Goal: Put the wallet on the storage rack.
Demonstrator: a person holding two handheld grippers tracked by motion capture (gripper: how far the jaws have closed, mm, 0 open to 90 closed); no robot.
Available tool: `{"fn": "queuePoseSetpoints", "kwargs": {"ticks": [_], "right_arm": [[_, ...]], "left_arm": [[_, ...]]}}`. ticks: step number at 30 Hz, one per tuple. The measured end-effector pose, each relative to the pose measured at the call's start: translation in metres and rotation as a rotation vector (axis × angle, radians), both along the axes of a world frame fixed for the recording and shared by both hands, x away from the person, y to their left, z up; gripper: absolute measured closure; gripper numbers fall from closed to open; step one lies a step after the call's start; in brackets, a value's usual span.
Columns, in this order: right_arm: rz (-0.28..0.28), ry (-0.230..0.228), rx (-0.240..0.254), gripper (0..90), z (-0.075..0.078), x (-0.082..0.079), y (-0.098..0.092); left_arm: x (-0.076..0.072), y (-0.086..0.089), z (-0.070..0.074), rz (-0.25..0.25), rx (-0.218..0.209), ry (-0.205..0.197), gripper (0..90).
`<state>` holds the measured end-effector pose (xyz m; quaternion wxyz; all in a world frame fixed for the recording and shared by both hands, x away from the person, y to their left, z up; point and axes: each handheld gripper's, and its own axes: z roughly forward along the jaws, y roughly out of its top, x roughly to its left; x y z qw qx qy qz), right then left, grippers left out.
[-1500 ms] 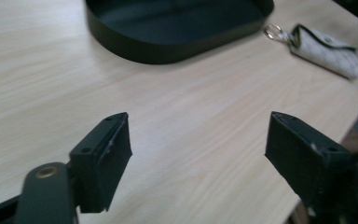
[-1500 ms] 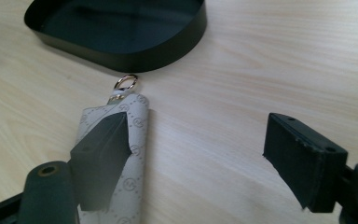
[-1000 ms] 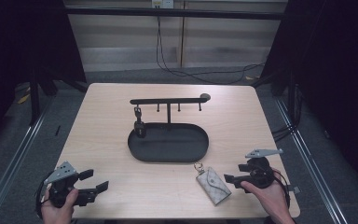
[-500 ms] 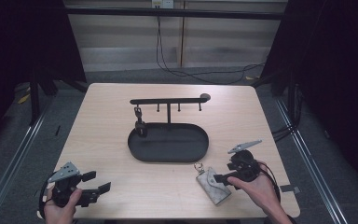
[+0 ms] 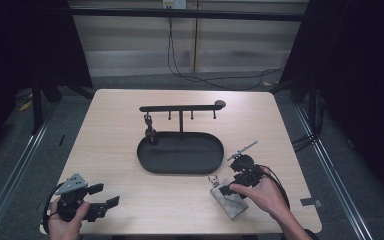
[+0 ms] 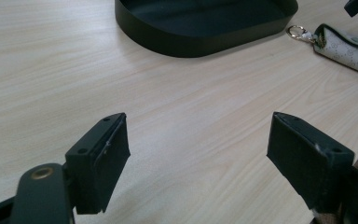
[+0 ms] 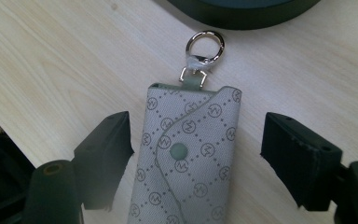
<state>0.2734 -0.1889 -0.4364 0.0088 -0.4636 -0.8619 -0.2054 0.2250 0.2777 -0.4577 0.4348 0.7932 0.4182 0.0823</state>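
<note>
Over the last second my right gripper (image 5: 228,188) had swung in from the table's right edge toward the pouch (image 5: 228,200) — it now sat right over it, while my left gripper (image 5: 102,199) hadn't shifted from the near left corner. The pouch itself hadn't moved: it lay flat on the table (image 5: 110,130), just in front of the tray (image 5: 180,152), with its ring (image 7: 204,44) pointing toward the tray's rim.

I read that as the reach being nearly over. The stand behind the tray had its bar (image 5: 180,108) with small hooks, one already carrying a dark key thing (image 5: 150,131), so I judged the pouch was meant to go up there by its ring or into the tray.

My right jaws had just been closing. In the right gripper view they straddled the pouch, the left pad (image 7: 116,144) just beside its edge, perhaps brushing it, the right pad (image 7: 289,149) apart from it with bare wood between. So the pouch was between them, not yet pinched — I held nothing.

My left jaws stood wide apart in the left gripper view, only bare table between the pads (image 6: 107,154), touching nothing, with the tray and the pouch's ring end farther off ahead.

The next squeeze needed to land on both sides evenly, or the pouch might have skidded on the smooth wood.
</note>
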Motion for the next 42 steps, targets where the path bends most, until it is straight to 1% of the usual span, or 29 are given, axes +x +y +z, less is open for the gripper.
{"fn": "queuePoseSetpoints", "kwargs": {"ticks": [1, 3, 4, 6, 9, 10, 12, 13, 14, 15, 16, 17, 19, 24, 29, 31, 35, 36, 37, 42], "right_arm": [[0.001, 0.004, -0.002, 26.3, -0.001, 0.001, 0.001], [0.008, 0.034, -0.019, 26.3, -0.004, 0.003, 0.003], [0.007, 0.039, -0.025, 26.5, -0.005, 0.003, 0.004], [0.019, 0.060, -0.052, 26.6, -0.007, 0.004, 0.007], [0.022, 0.065, -0.064, 26.4, -0.009, 0.004, 0.010], [0.032, 0.065, -0.074, 26.0, -0.010, 0.005, 0.010], [0.025, 0.083, -0.082, 25.5, -0.012, 0.005, 0.013], [0.029, 0.080, -0.087, 25.2, -0.014, 0.006, 0.013], [0.025, 0.094, -0.090, 25.0, -0.014, 0.005, 0.014], [0.030, 0.098, -0.095, 24.7, -0.016, 0.006, 0.015], [0.029, 0.097, -0.096, 24.6, -0.017, 0.006, 0.016], [0.028, 0.098, -0.095, 24.6, -0.018, 0.006, 0.016], [0.037, 0.101, -0.105, 24.6, -0.021, 0.006, 0.017], [0.037, 0.112, -0.132, 24.5, -0.029, 0.005, 0.021], [0.028, 0.117, -0.154, 24.8, -0.031, 0.004, 0.026], [0.025, 0.120, -0.165, 24.9, -0.032, 0.004, 0.027], [0.023, 0.117, -0.173, 25.1, -0.033, 0.005, 0.029], [0.024, 0.115, -0.176, 25.4, -0.033, 0.005, 0.029], [0.030, 0.115, -0.181, 25.8, -0.033, 0.005, 0.029], [0.022, 0.114, -0.186, 29.3, -0.032, 0.004, 0.030]], "left_arm": [[0.000, 0.000, 0.000, 0.002, 0.003, -0.004, 20.5], [0.000, -0.001, 0.000, -0.008, 0.008, -0.001, 20.5], [0.000, -0.002, 0.000, -0.008, 0.009, -0.001, 20.5], [0.000, -0.002, 0.000, -0.012, 0.018, -0.003, 20.5], [0.000, -0.002, 0.000, -0.013, 0.018, 0.001, 20.5], [0.000, -0.002, 0.000, -0.016, 0.018, 0.005, 20.5], [0.000, -0.002, -0.001, -0.013, 0.016, 0.010, 20.5], [0.000, -0.002, -0.001, -0.013, 0.015, 0.009, 20.5], [0.000, -0.002, 0.000, -0.015, 0.015, 0.006, 20.5], [0.000, -0.002, 0.000, -0.019, 0.014, 0.008, 20.5], [0.000, -0.002, 0.000, -0.021, 0.017, 0.007, 20.5], [0.000, -0.002, 0.000, -0.013, 0.010, 0.005, 20.5], [0.000, -0.001, 0.000, -0.014, 0.012, 0.007, 20.5], [0.000, -0.001, 0.000, -0.014, 0.010, 0.005, 20.5], [0.000, -0.001, 0.000, -0.015, 0.014, 0.008, 20.5], [0.000, -0.001, 0.000, -0.016, 0.008, 0.007, 20.5], [0.000, -0.001, 0.000, -0.014, 0.013, 0.008, 20.5], [0.001, -0.001, 0.000, -0.019, 0.024, 0.011, 20.5], [0.001, -0.001, 0.000, -0.020, 0.021, 0.010, 20.5], [0.000, -0.001, 0.000, -0.019, 0.023, 0.009, 20.5]]}}
